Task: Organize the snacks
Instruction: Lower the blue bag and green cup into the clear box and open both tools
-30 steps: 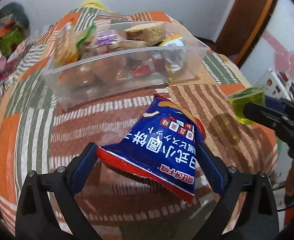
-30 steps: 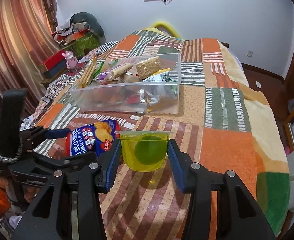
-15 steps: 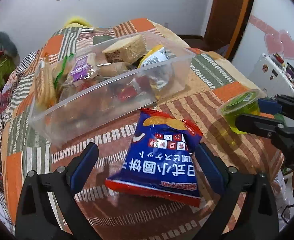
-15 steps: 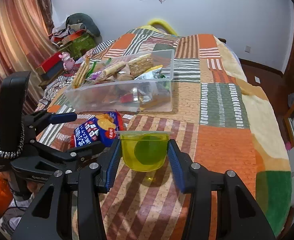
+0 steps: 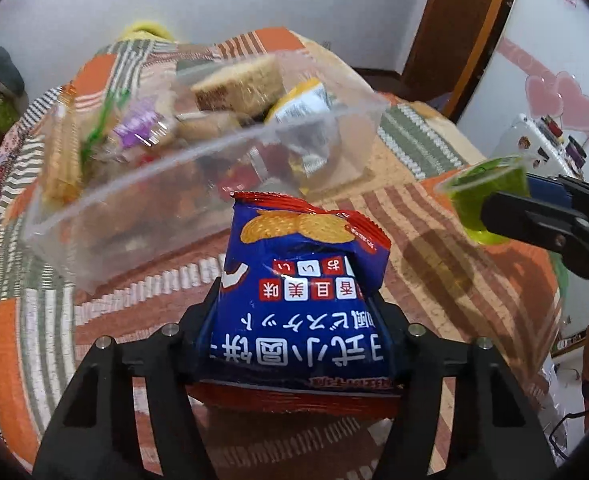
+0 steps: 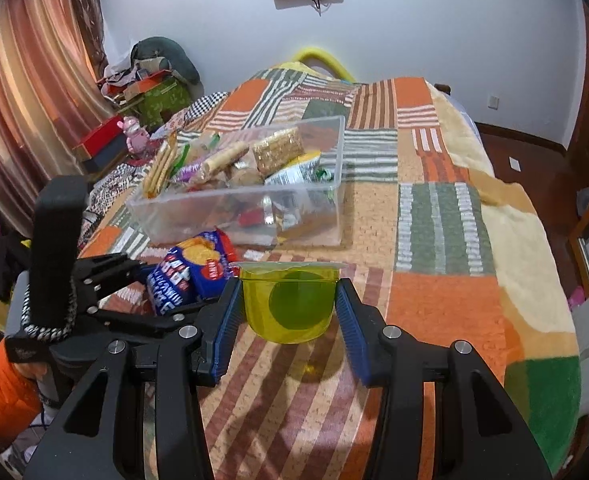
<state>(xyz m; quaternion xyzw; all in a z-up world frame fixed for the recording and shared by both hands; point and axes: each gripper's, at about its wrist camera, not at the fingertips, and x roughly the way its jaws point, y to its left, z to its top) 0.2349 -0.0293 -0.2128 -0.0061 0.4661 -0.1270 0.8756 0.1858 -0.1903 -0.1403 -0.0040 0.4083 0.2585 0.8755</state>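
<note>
My left gripper [image 5: 296, 320] is shut on a blue and red biscuit bag [image 5: 302, 300] and holds it above the bed, just in front of the clear plastic bin [image 5: 106, 240]. The bag also shows in the right wrist view [image 6: 190, 268], with the left gripper [image 6: 162, 292] around it. My right gripper [image 6: 290, 308] is shut on a yellow-green jelly cup [image 6: 288, 300] held above the blanket, to the right of the bag. The cup also shows at the right in the left wrist view [image 5: 490, 196]. The bin [image 6: 314, 216] holds several snack packs.
The bed is covered by an orange, green and striped patchwork blanket [image 6: 434, 216]. A cluttered side table with boxes and a pink toy [image 6: 134, 136] stands left of the bed. A curtain [image 6: 22, 92] hangs at the left; a wooden door [image 5: 454, 20] is at the right.
My left gripper closed on the biscuit bag, which lay on the blanket half a second ago, and lifted it towards the bin. My right gripper kept hold of the jelly cup.
</note>
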